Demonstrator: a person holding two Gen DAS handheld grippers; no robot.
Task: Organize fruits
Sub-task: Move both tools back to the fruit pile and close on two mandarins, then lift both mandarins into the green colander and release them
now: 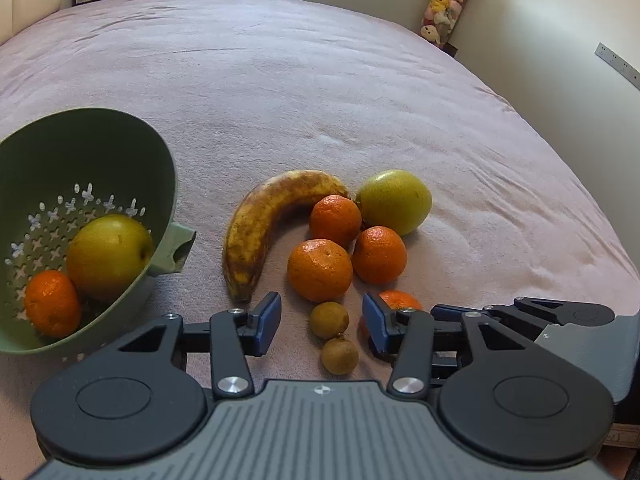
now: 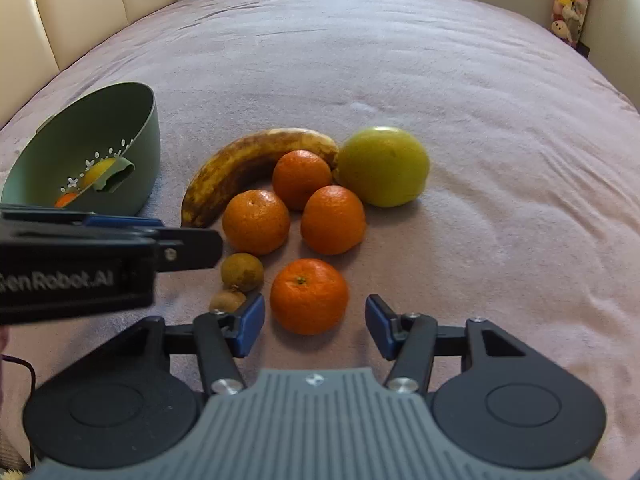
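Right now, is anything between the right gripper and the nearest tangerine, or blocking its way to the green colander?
Nothing lies between the right gripper and the tangerine; its jaws are open. Toward the colander, the left gripper and two small brown fruits intervene.

Colander point(image 1: 100, 152) left of banana point(image 1: 264, 216)

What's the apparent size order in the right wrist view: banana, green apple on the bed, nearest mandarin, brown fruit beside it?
1. banana, the longest
2. green apple
3. nearest mandarin; being closer to the camera flatters it
4. round brown fruit, clearly smallest
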